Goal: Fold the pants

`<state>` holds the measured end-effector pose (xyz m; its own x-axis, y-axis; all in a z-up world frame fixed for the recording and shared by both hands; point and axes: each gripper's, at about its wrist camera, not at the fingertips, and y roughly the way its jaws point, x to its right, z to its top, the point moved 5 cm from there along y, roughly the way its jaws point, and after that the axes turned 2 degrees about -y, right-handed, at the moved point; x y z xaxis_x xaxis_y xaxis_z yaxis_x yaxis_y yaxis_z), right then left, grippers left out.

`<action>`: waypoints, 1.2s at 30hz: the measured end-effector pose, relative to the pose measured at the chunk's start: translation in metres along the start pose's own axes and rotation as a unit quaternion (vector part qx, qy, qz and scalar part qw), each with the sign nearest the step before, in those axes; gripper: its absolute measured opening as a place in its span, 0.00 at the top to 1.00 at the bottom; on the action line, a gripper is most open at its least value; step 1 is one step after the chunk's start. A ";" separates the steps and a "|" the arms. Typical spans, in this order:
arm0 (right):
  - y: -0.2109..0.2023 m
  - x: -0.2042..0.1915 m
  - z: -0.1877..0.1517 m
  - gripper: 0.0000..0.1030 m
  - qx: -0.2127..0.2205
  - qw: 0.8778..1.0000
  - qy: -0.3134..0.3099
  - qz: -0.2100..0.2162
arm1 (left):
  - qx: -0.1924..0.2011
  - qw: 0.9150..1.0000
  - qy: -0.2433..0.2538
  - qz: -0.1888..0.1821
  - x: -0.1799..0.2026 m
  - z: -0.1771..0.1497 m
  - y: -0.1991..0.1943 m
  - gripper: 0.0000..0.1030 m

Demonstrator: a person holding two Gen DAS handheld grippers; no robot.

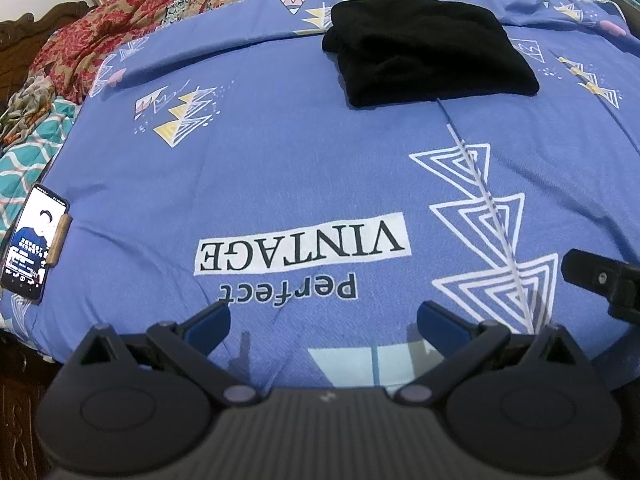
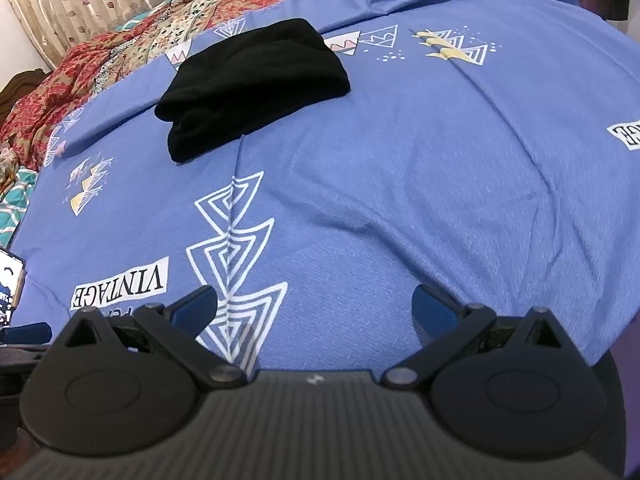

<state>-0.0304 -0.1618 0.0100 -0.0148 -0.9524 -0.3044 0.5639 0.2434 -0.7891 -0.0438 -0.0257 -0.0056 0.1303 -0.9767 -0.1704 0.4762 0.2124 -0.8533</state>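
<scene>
Left wrist view, one folded black pants (image 1: 430,50), one phone (image 1: 32,240), two tools, left tool (image 1: 324,322) and right tool (image 2: 314,306), both spread apart, empty

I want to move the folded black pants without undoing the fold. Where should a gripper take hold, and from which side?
Judging by its pose, take the black pants at the thick rounded near edge, coming low from the near side across the blue bedsheet. All layers seem to meet there. Both the left hand-held gripper and the right hand-held gripper are open.
</scene>
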 end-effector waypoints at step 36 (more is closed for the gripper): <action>0.003 0.001 -0.003 0.00 -0.008 1.000 0.007 0.001 | -0.012 1.000 0.003 -0.003 0.002 -0.003 0.005 0.00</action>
<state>-0.0310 -0.1613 0.0063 -0.0257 -0.9491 -0.3140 0.5505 0.2488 -0.7969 -0.0438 -0.0271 -0.0113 0.1220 -0.9783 -0.1677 0.4560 0.2053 -0.8660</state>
